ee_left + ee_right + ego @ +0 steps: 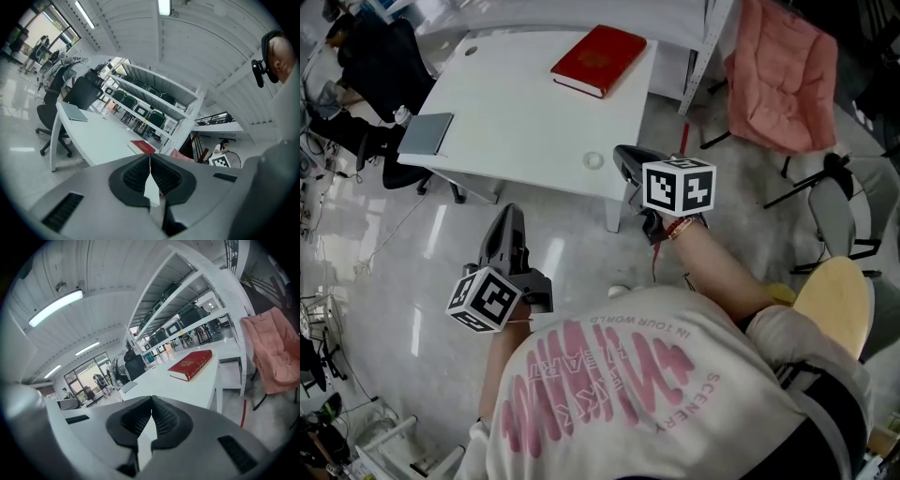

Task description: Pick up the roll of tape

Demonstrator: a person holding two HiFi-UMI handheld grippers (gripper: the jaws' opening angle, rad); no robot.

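I count 1 tape roll (594,160), 1 red book (599,59) and 1 grey pad (426,133) on the white table (516,112). The tape lies by the near edge. Both my grippers are empty, jaws together. The left gripper (508,225) is over the floor short of the table, and the right gripper (625,159) is just beside the tape, not touching. 1 pink chair (783,75) stands to the right.

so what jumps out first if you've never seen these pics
The red book at the far right of the white table stands out against everything else. Next come the left gripper and right gripper with their black-and-white marker cubes, both shut and empty, over the floor just short of the table. The small tape roll lies by the table's near edge, close to the right gripper.
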